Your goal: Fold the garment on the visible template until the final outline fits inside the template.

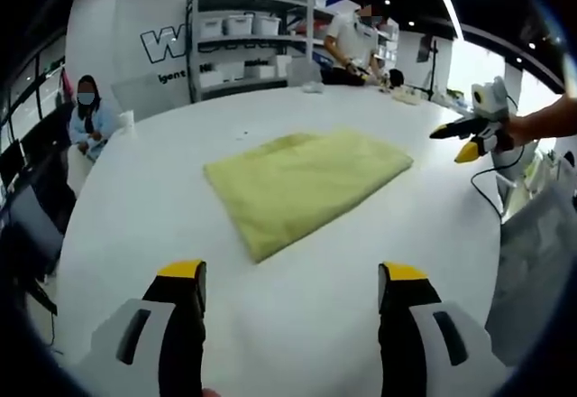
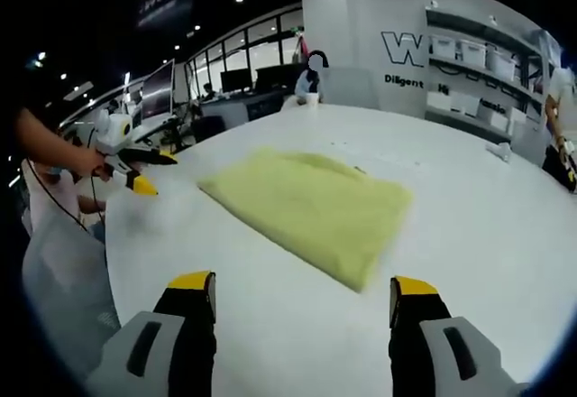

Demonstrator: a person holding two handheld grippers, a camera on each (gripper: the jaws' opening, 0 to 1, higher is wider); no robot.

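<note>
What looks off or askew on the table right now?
Little stands out. The yellow-green garment lies folded flat on the white table, its far edge slightly rumpled and uneven. I cannot make out any template outline on the table. Both the left gripper and right gripper are apart from the cloth, jaws open and empty.

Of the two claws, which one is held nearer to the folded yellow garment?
Neither clearly: both hang open, back from the folded yellow garment on the white table. The left claw faces one corner; the right claw faces another.
</note>
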